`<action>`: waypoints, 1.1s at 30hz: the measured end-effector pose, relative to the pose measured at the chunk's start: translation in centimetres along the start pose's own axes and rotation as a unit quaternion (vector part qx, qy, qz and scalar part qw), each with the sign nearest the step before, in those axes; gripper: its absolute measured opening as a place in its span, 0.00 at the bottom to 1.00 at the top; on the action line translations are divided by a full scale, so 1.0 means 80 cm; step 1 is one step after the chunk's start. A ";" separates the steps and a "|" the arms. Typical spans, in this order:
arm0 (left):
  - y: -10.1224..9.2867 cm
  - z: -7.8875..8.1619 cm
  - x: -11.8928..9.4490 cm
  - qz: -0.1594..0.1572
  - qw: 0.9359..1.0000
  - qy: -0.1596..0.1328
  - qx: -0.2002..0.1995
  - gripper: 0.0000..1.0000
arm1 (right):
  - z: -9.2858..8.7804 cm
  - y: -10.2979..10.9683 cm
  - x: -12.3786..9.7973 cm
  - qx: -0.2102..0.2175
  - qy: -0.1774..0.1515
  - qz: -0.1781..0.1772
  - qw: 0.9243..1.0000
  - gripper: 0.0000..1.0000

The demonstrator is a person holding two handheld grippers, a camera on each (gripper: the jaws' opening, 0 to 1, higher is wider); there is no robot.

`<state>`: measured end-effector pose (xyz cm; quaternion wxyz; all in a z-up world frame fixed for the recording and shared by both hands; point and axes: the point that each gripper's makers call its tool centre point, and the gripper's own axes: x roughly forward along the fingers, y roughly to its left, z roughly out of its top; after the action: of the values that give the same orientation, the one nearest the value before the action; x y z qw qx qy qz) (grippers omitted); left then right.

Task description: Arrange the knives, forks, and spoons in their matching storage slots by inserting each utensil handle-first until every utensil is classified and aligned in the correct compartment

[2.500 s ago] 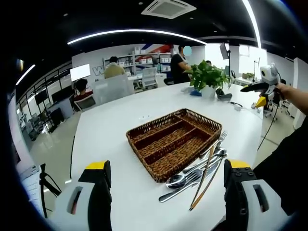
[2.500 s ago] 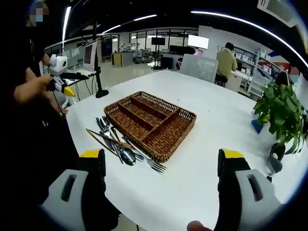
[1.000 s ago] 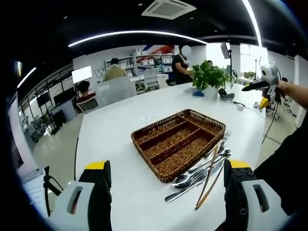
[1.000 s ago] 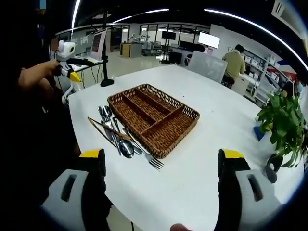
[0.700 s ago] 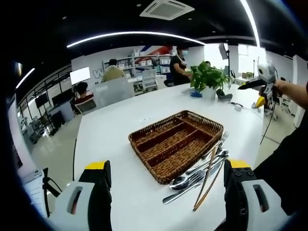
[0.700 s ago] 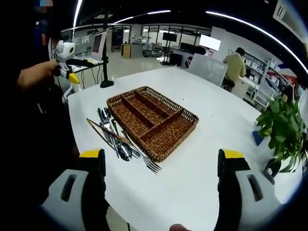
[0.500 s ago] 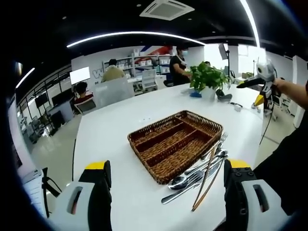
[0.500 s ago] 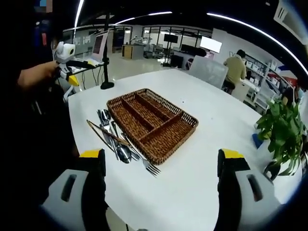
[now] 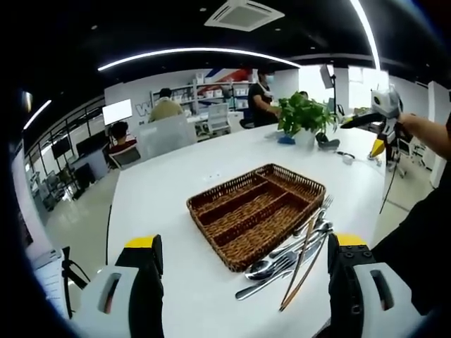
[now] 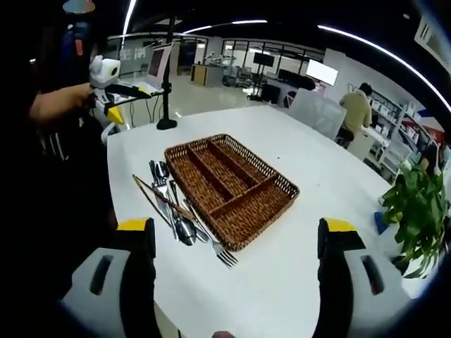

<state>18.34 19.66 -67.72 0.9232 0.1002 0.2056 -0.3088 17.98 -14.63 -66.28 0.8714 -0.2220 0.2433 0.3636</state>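
Wicker cutlery tray (image 9: 211, 205) and a loose pile of utensils (image 9: 292, 253) on a white table.

The brown woven tray (image 10: 278, 184) has long slots and one cross slot, all bare. Silver spoons (image 10: 184, 230), forks (image 10: 224, 257) and a pair of wooden chopsticks (image 10: 156, 195) lie jumbled just beside one long edge, roughly parallel to it.

Brown woven basket (image 9: 255, 212); silver cutlery (image 9: 287, 257); white table (image 9: 169, 190); green plant (image 9: 304, 113); yellow-tipped black tongs (image 10: 236, 243).
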 end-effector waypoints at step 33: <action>-0.014 -0.002 -0.012 -0.003 1.000 0.000 0.015 0.99 | 0.034 0.055 0.054 -0.091 0.001 0.116 0.989 0.84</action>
<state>16.91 19.32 -67.49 0.9207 0.1134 0.2013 -0.3146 18.09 -8.02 -67.61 0.7993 -0.2713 0.2339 0.4824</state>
